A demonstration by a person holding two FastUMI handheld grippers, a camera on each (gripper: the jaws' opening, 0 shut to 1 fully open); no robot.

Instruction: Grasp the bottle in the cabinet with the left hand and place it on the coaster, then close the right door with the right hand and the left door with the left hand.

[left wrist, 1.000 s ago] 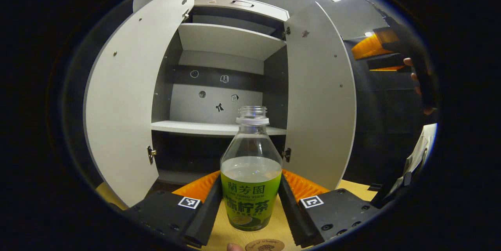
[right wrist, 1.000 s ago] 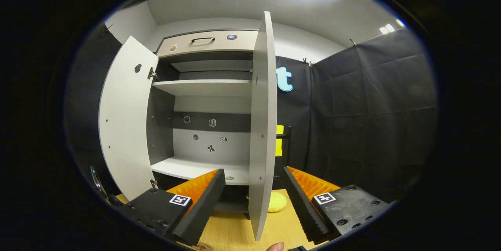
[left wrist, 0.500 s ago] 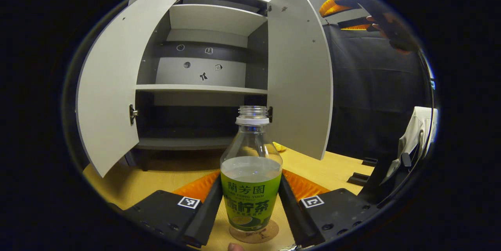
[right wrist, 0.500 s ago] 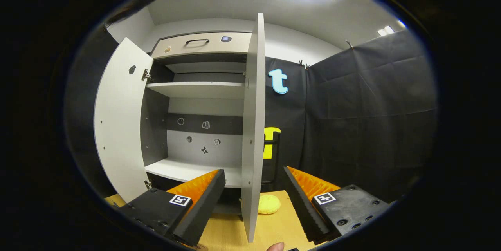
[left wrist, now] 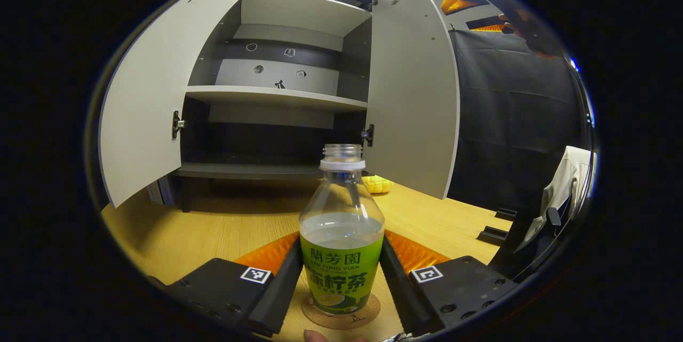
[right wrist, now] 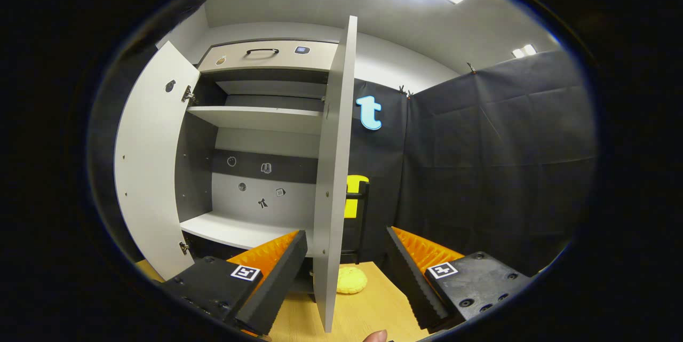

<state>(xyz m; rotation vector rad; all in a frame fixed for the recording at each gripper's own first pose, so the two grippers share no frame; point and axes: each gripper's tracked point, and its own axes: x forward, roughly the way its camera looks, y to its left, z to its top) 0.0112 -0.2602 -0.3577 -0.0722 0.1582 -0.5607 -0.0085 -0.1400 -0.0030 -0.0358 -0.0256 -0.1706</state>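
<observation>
Bottle upright at bottom center of the left gripper view, standing on the coaster on the table. Left hand-held gripper clamped on the bottle, both fingers against its label sides. Cabinet behind, both doors open. Right hand-held gripper held level, fingers spread wide, right door edge-on between them, not touching; also seen upper right of the left gripper view.
</observation>
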